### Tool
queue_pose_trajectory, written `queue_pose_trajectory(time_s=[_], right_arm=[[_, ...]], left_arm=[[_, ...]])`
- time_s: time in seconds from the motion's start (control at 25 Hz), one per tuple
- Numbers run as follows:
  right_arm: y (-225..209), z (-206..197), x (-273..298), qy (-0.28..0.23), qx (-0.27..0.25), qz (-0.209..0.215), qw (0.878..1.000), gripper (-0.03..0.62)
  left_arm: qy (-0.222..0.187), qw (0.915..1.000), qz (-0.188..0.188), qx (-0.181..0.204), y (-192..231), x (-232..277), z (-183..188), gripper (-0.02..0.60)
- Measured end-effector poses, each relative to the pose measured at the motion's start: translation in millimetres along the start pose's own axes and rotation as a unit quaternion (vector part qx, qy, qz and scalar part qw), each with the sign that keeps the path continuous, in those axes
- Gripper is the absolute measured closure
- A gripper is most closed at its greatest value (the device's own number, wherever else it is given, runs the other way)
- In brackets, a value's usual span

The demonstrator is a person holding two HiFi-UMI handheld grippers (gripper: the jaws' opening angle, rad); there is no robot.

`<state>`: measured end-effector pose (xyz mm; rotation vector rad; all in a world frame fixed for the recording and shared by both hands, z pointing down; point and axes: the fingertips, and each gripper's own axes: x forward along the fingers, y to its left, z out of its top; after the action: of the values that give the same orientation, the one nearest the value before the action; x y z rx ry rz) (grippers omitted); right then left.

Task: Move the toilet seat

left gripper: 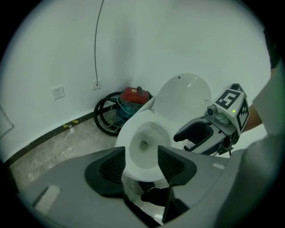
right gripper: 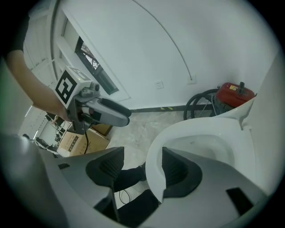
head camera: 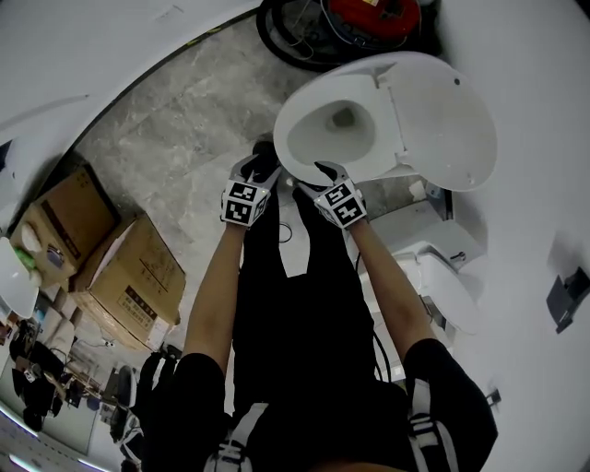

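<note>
A white toilet (head camera: 313, 138) stands in front of me with its seat ring (head camera: 297, 164) down on the bowl and its lid (head camera: 442, 120) tipped back. My left gripper (head camera: 261, 171) hangs at the rim's front left, jaws open. In the left gripper view the left gripper (left gripper: 140, 153) frames the front of the seat (left gripper: 138, 171), touching nothing. My right gripper (head camera: 324, 173) is at the front right of the rim. The right gripper (right gripper: 142, 156) straddles the seat's edge (right gripper: 153, 167), one jaw outside and one over the bowl, with the outer pad clear of it.
A red machine (head camera: 373, 11) ringed by a black hose sits by the wall behind the toilet. Cardboard boxes (head camera: 129, 277) stand on the floor to my left. A second white fixture (head camera: 442, 281) is at my right. My dark shoes and legs are just below the rim.
</note>
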<state>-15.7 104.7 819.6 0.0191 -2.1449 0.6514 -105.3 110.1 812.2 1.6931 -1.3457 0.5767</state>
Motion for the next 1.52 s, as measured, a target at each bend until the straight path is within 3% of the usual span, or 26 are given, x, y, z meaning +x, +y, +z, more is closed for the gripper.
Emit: queue_pose_trajectory(time_s=[0.28, 0.76, 1.04, 1.36, 1.52], right_arm=[[-23.7, -36.6, 52.1, 0.047, -0.007, 0.008, 0.999, 0.329], [-37.4, -54.6, 118.8, 0.064, 0.025, 0.047, 0.996, 0.352], [-42.1, -61.6, 142.8, 0.083, 0.032, 0.056, 0.994, 0.353], [-32.5, -75.8, 159.2, 0.105, 0.021, 0.088, 0.99, 0.359], [-25.1, -78.8, 165.3, 0.108, 0.028, 0.096, 0.989, 0.363]], left_arm=[[0.029, 0.9995, -0.005, -0.013, 26.2, 47.8, -43.2, 0.353], [0.061, 0.9964, -0.045, -0.038, 33.0, 116.8, -87.5, 0.321], [0.076, 0.9949, -0.052, -0.042, 41.5, 134.2, -100.6, 0.322], [0.078, 0.9909, -0.1, -0.045, 41.9, 148.7, -100.1, 0.301], [0.088, 0.9899, -0.1, -0.046, 41.7, 151.8, -104.4, 0.298]])
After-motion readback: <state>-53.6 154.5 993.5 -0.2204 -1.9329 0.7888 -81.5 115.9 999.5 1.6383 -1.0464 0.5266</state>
